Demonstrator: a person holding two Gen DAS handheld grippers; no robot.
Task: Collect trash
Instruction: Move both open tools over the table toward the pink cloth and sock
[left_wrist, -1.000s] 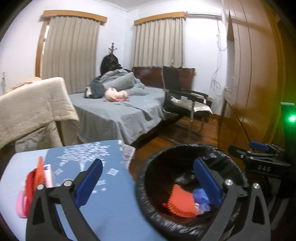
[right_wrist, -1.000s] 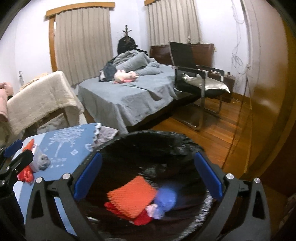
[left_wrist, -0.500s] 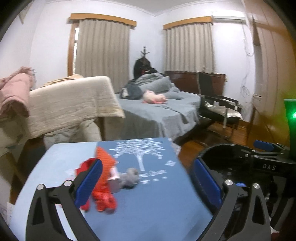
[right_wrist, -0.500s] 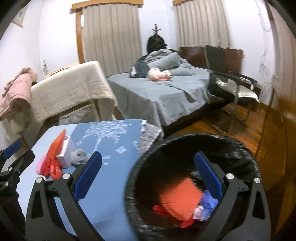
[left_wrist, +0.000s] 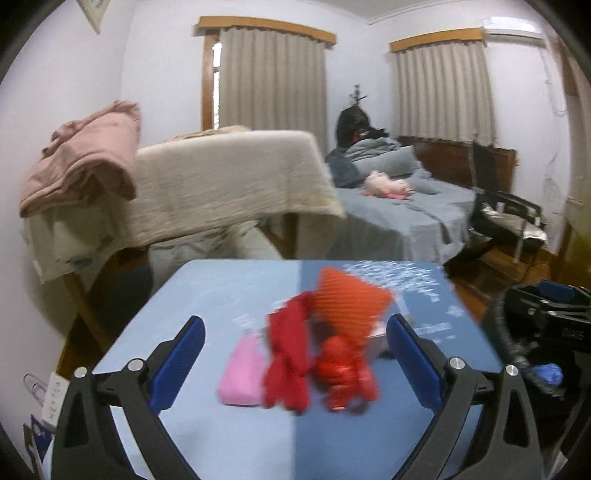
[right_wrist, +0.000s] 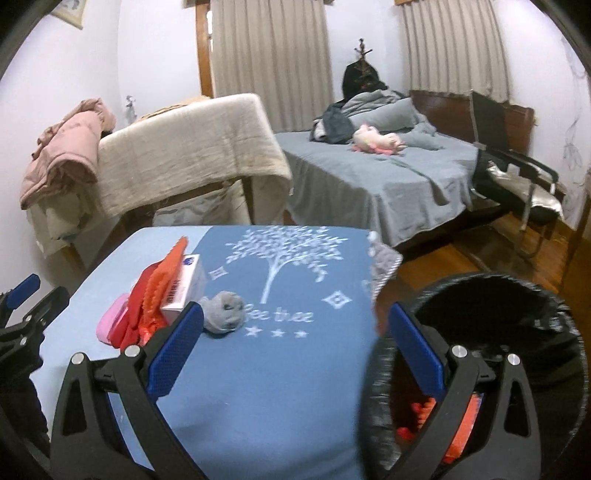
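A trash pile lies on the blue tablecloth (left_wrist: 207, 288): a pink piece (left_wrist: 242, 373), a red cloth (left_wrist: 288, 354), an orange ribbed piece (left_wrist: 351, 299) and a red crumpled item (left_wrist: 343, 373). My left gripper (left_wrist: 295, 354) is open, with the pile just ahead between its fingers. In the right wrist view the same pile (right_wrist: 147, 302) sits at the left with a white box (right_wrist: 186, 284) and a grey ball (right_wrist: 223, 312). My right gripper (right_wrist: 295, 347) is open and empty, above the table's edge beside the black-lined bin (right_wrist: 517, 295), which holds orange scraps (right_wrist: 424, 413).
A beige blanket-draped frame (right_wrist: 184, 147) with a pink jacket (right_wrist: 66, 147) stands behind the table. The grey bed (right_wrist: 369, 173) and a black chair (right_wrist: 517, 177) are further back. Wooden floor (right_wrist: 461, 254) lies right of the table.
Both grippers swung left, away from the bin and toward the table. The left gripper now faces the trash pile closely. Both stayed open.
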